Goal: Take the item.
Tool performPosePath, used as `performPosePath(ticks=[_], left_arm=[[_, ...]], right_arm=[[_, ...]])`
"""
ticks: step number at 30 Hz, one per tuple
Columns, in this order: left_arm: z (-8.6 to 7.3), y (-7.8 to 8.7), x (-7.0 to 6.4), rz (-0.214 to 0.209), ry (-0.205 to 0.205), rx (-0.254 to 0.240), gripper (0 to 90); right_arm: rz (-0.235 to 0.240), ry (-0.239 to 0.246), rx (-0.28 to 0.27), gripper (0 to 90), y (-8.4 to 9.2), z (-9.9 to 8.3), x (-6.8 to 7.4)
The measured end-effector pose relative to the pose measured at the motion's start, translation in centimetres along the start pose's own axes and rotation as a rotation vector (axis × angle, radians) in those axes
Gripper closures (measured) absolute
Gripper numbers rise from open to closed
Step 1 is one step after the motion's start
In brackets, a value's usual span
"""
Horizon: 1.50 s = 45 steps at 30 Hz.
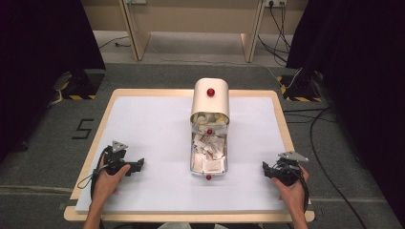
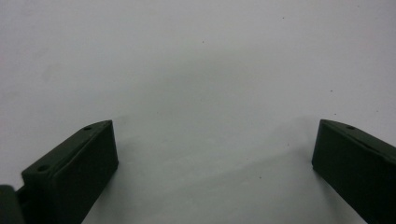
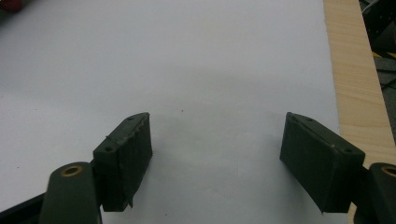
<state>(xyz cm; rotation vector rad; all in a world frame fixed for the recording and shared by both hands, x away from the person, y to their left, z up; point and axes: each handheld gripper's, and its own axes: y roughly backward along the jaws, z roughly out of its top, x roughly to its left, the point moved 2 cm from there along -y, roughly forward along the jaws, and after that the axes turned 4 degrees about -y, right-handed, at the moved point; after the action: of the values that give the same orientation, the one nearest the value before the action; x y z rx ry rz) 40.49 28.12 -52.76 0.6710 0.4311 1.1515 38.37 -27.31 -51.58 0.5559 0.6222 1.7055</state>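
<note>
Cream box, red knobs, no readable label

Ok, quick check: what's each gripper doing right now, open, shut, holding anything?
Left gripper: open, nothing between the jaws, over the bare white mat.
Right gripper: open, holding nothing, over the mat near the table's wooden edge.

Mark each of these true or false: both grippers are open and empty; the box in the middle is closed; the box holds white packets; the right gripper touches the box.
Both the left gripper and the right gripper are open and empty: true.
The box is closed: false, its lid is raised.
The box holds white packets: true.
The right gripper touches the box: false, it rests apart from it on the white table.
</note>
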Motion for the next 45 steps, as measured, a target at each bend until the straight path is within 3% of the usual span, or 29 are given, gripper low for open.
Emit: performPosePath(ticks=[15,19,25,32,36,45], left_arm=[[0.0,0.0,0.0,0.0,0.001,-0.002,0.0],[0.0,0.0,0.0,-0.001,0.0,-0.001,0.0],[0.0,0.0,0.0,-0.001,0.001,-0.001,0.0],[0.0,0.0,0.0,-0.002,0.001,-0.001,0.0],[0.0,0.0,0.0,-0.004,0.003,-0.003,0.0],[0.0,0.0,0.1,-0.005,0.004,-0.003,0.0]], right_arm=[[0.004,-0.024,-0.021,27.2,0.2,0.0,-0.2],[0.014,-0.035,-0.082,24.9,1.0,0.5,-0.4],[0.028,-0.03,-0.12,24.8,1.4,0.9,-0.2],[0.049,-0.002,-0.156,28.8,2.1,1.7,1.1],[0.101,0.016,-0.186,31.8,2.7,2.6,2.7],[0.146,0.074,-0.193,36.5,3.1,3.5,4.9]])
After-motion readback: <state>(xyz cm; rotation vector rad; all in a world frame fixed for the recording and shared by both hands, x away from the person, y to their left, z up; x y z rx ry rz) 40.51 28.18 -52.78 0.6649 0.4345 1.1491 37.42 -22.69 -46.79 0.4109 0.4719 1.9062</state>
